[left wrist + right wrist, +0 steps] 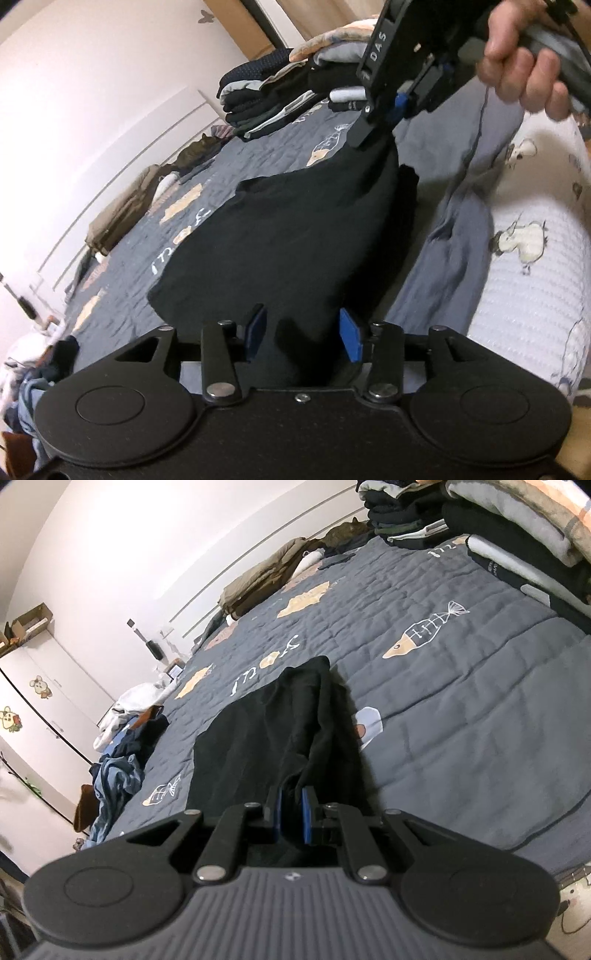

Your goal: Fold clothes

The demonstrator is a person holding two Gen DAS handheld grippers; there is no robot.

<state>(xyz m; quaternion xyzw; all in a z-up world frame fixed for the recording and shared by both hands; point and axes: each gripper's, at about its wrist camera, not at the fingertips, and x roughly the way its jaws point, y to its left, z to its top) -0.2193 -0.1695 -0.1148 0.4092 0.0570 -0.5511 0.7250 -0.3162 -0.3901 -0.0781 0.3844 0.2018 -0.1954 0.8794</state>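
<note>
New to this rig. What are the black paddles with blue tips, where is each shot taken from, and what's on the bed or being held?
There is no robot arm. A person holds a two-finger gripper in each hand, and each carries a fisheye camera looking forward along its fingers, so the black hardware at the bottom of each picture is that gripper itself.

In the left wrist view, the left gripper stands open, with the black garment between its blue pads but not pinched. The same view shows the person's hand holding the right gripper.

In the right wrist view, the right gripper is shut on the garment's bunched edge.

The garment lies on a grey quilt with fish prints. A stack of folded clothes sits further back.
</note>
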